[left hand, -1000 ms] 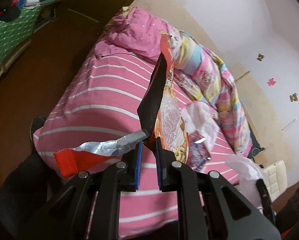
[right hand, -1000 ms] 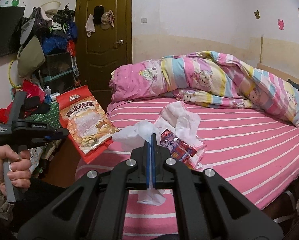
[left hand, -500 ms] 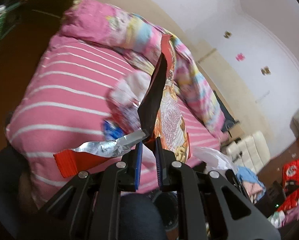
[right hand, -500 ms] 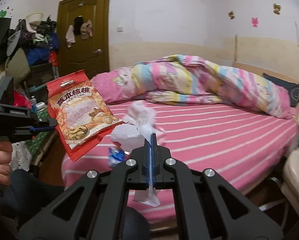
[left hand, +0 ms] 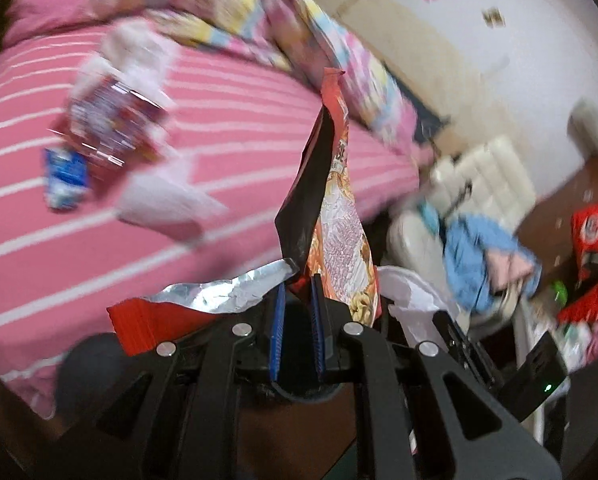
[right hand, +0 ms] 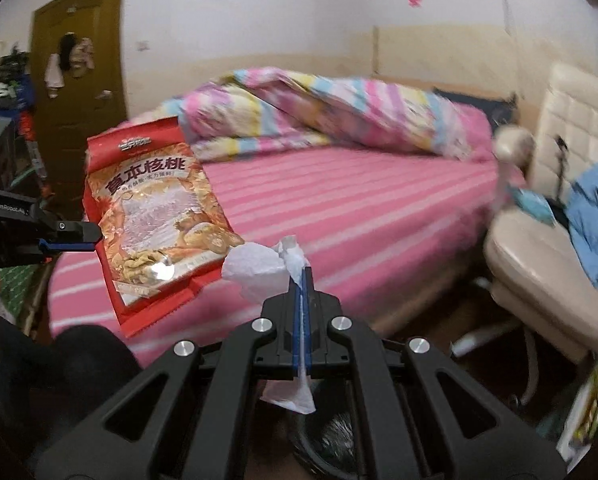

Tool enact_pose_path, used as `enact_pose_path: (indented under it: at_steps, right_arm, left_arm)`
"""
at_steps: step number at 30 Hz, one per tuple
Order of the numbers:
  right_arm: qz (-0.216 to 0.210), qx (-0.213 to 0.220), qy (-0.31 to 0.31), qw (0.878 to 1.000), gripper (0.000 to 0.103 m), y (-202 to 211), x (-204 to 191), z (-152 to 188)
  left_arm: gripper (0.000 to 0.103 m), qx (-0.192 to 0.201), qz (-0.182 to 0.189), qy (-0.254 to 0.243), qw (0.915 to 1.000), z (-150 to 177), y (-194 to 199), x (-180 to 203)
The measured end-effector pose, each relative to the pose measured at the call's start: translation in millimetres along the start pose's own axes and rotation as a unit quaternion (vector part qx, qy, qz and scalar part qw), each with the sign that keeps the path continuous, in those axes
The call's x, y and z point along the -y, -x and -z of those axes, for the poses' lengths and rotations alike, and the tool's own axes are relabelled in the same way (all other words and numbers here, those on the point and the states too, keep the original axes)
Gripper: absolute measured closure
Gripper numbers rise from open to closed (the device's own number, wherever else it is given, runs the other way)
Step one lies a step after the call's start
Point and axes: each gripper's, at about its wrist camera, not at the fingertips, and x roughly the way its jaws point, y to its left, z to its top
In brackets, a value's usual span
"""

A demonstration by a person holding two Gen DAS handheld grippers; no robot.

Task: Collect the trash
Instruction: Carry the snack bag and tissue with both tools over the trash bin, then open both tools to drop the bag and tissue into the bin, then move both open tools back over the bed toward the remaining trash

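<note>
Over near bed edge: your left gripper (left hand: 297,300) pinches snack bag (left hand: 339,216) corner, floppy, slick foil; right gripper (right hand: 301,280) clamps tissue (right hand: 259,268), featherlight, tears easily.

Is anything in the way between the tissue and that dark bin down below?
Nothing visible is. The right tool pinches the tissue, and its tail hangs over what looks like the bin. Only the tool's own frame crosses the view.

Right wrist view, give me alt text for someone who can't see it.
The right gripper is clamped on white crumpled tissue, beside the left gripper holding a red walnut snack bag, with a pink striped bed behind.
</note>
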Motion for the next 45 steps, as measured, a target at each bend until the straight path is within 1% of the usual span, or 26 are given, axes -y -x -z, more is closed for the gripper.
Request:
enact_pose_path:
  at_steps: [2, 4, 6, 7, 10, 15, 18, 19, 22, 24, 27, 30, 31, 32, 33, 34, 35, 36, 37, 38, 39, 42, 44, 45]
  right_arm:
    - [0.017, -0.019, -0.018, 1.000, 0.101, -5.8, 20.6, 18.4]
    - [0.030, -0.036, -0.034, 0.998, 0.101, -11.5, 36.3, 33.4]
    - [0.044, -0.057, -0.049, 0.996, 0.101, -20.6, 54.5, 52.5]
    - [0.048, -0.065, -0.054, 0.995, 0.101, -27.4, 59.8, 56.3]
    - [0.062, -0.092, -0.073, 0.991, 0.101, -42.7, 75.4, 76.7]
    - [0.075, -0.142, -0.111, 0.981, 0.101, -77.3, 96.3, 110.7]
    - [0.082, -0.172, -0.129, 0.973, 0.101, -100.6, 107.3, 130.2]
    - [0.085, -0.181, -0.131, 0.971, 0.101, -107.2, 109.7, 136.8]
    - [0.096, -0.207, -0.142, 0.963, 0.101, -127.7, 118.1, 155.8]
    - [0.100, -0.223, -0.159, 0.957, 0.101, -140.5, 126.6, 165.1]
    - [0.106, -0.243, -0.176, 0.948, 0.100, -156.4, 137.5, 177.4]
    - [0.110, -0.256, -0.193, 0.941, 0.099, -169.8, 146.8, 186.8]
    - [0.110, -0.260, -0.198, 0.939, 0.097, -172.9, 148.9, 189.1]
    - [0.114, -0.263, -0.201, 0.937, 0.090, -175.8, 150.7, 191.1]
    - [0.116, -0.264, -0.204, 0.936, 0.079, -176.7, 151.7, 191.7]
    - [0.117, -0.264, -0.211, 0.934, 0.074, -176.8, 153.6, 193.1]
    - [0.116, -0.264, -0.216, 0.933, 0.065, -179.2, 157.0, 194.7]
    - [0.115, -0.264, -0.221, 0.932, 0.053, -178.6, 158.2, 195.0]
    - [0.117, -0.262, -0.224, 0.931, 0.047, -177.3, 158.9, 194.7]
    - [0.120, -0.258, -0.227, 0.931, 0.039, -174.5, 160.4, 194.3]
    - [0.122, -0.255, -0.229, 0.931, 0.035, -172.0, 160.5, 193.5]
    - [0.131, -0.248, -0.232, 0.931, 0.031, -161.1, 157.4, 187.9]
    - [0.131, -0.241, -0.231, 0.933, 0.028, -152.1, 154.8, 180.3]
    - [0.131, -0.236, -0.229, 0.935, 0.027, -147.3, 152.3, 175.9]
  left_arm:
    - [0.091, -0.030, -0.007, -0.026, 0.9992, 9.9, -29.5, 14.9]
    - [0.091, -0.060, -0.014, -0.054, 0.9966, 19.9, -62.8, 29.4]
    - [0.091, -0.093, -0.025, -0.079, 0.9923, 30.8, -97.7, 42.3]
    - [0.091, -0.106, -0.029, -0.087, 0.9901, 35.8, -111.2, 45.8]
    - [0.091, -0.148, -0.043, -0.117, 0.9811, 53.9, -157.7, 54.7]
    - [0.091, -0.203, -0.061, -0.145, 0.9665, 79.4, -222.7, 60.2]
    - [0.091, -0.222, -0.080, -0.179, 0.9551, 90.5, -253.7, 60.4]
    - [0.091, -0.230, -0.084, -0.183, 0.9524, 94.2, -263.4, 60.4]
    - [0.091, -0.256, -0.084, -0.177, 0.9466, 97.4, -289.5, 53.6]
    - [0.090, -0.270, -0.076, -0.169, 0.9447, 97.9, -308.4, 50.1]
    - [0.089, -0.301, -0.061, -0.140, 0.9415, 99.8, -331.8, 42.9]
    - [0.087, -0.321, -0.052, -0.112, 0.9389, 103.9, -347.7, 40.5]
    - [0.086, -0.326, -0.050, -0.108, 0.9380, 104.4, -350.9, 39.3]
    - [0.084, -0.330, -0.051, -0.105, 0.9368, 105.8, -354.3, 37.8]
    - [0.082, -0.333, -0.051, -0.102, 0.9359, 106.7, -357.6, 37.1]
    - [0.076, -0.336, -0.052, -0.100, 0.9351, 106.5, -359.9, 36.8]
    - [0.071, -0.339, -0.052, -0.096, 0.9346, 106.5, -361.7, 36.8]
    - [0.069, -0.339, -0.049, -0.091, 0.9349, 106.0, -362.0, 36.9]
    - [0.064, -0.338, -0.047, -0.088, 0.9358, 105.7, -362.7, 37.9]
    - [0.057, -0.335, -0.046, -0.085, 0.9372, 105.0, -362.7, 39.0]
    - [0.055, -0.332, -0.043, -0.079, 0.9390, 103.0, -361.9, 38.7]
    - [0.048, -0.323, -0.039, -0.061, 0.9436, 95.9, -354.4, 35.5]
    - [0.040, -0.313, -0.035, -0.051, 0.9476, 90.8, -348.0, 35.2]
    - [0.039, -0.306, -0.033, -0.047, 0.9502, 87.3, -343.6, 34.7]
